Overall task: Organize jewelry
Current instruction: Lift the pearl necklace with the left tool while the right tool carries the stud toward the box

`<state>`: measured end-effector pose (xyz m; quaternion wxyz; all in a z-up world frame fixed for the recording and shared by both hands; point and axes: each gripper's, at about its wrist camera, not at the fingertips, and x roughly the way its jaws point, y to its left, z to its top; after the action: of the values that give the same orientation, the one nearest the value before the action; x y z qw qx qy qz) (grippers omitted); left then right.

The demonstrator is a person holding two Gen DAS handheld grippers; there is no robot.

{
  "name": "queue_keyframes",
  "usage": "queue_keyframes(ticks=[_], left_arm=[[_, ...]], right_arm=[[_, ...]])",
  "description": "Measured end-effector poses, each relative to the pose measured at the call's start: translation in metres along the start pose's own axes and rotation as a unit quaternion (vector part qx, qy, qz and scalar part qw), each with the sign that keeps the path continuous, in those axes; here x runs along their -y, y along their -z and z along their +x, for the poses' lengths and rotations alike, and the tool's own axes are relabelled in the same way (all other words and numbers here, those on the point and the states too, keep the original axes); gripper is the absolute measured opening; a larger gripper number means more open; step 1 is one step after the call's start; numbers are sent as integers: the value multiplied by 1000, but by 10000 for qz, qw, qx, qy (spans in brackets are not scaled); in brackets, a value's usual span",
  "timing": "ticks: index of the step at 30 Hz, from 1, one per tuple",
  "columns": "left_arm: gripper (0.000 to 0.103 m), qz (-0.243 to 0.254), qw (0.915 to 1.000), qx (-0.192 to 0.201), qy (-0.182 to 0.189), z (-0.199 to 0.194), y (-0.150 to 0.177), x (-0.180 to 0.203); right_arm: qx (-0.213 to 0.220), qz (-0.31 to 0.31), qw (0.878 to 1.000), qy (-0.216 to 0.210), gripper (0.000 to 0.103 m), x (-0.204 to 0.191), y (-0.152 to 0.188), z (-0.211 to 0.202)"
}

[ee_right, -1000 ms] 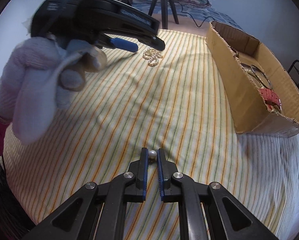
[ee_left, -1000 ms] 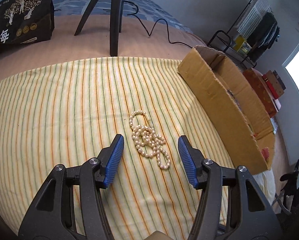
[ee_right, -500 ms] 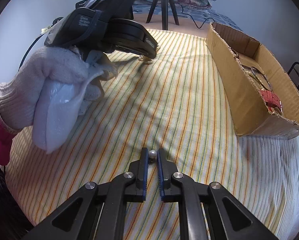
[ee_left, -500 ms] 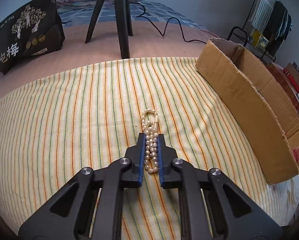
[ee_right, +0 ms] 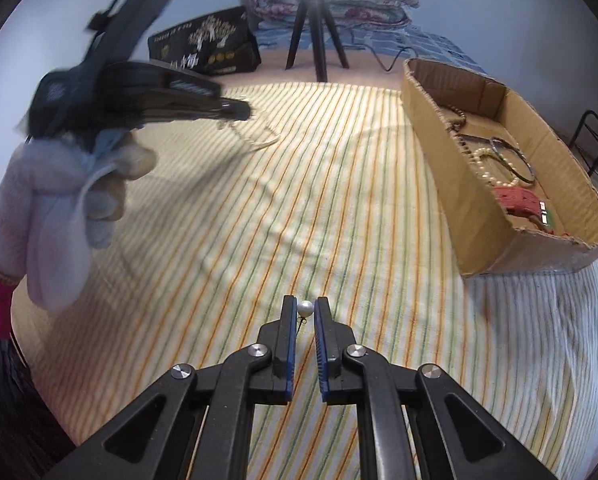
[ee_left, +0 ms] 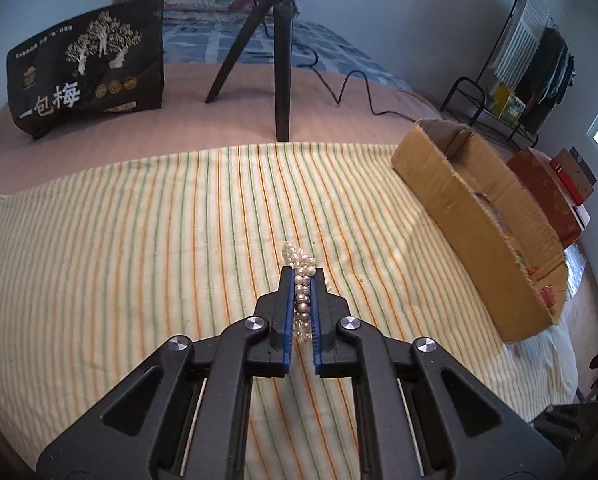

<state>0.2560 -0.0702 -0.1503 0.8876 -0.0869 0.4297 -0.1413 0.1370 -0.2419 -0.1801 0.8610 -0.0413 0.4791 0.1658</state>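
My left gripper (ee_left: 303,274) is shut on a pearl necklace (ee_left: 302,294), whose beads fill the gap between the blue pads. In the right wrist view the same gripper (ee_right: 239,111) is lifted off the striped cloth (ee_right: 339,208) in a gloved hand (ee_right: 71,200), with a blurred loop of necklace (ee_right: 259,142) hanging below it. My right gripper (ee_right: 306,305) is shut on a single pearl earring (ee_right: 306,309) low over the cloth's near part. An open cardboard box (ee_right: 495,208) at the right holds several pieces of jewelry.
A black tripod (ee_left: 277,60) with a trailing cable stands behind the cloth. A black printed bag (ee_left: 87,76) leans at the back left. Folded bedding (ee_right: 335,0) lies beyond. A clothes rack (ee_left: 539,60) and stacked boxes (ee_left: 555,196) are to the right of the bed.
My left gripper's jaws closed around the pearl necklace and lifted it off the cloth. The right gripper kept still, holding the pearl earring.
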Motion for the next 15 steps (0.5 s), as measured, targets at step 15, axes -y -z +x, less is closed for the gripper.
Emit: queue_keyframes(ticks=[15], left_arm=[[5, 142, 9979, 472, 414, -64, -5, 11]], right_arm=[[491, 250, 9984, 113, 6, 14, -5, -47]])
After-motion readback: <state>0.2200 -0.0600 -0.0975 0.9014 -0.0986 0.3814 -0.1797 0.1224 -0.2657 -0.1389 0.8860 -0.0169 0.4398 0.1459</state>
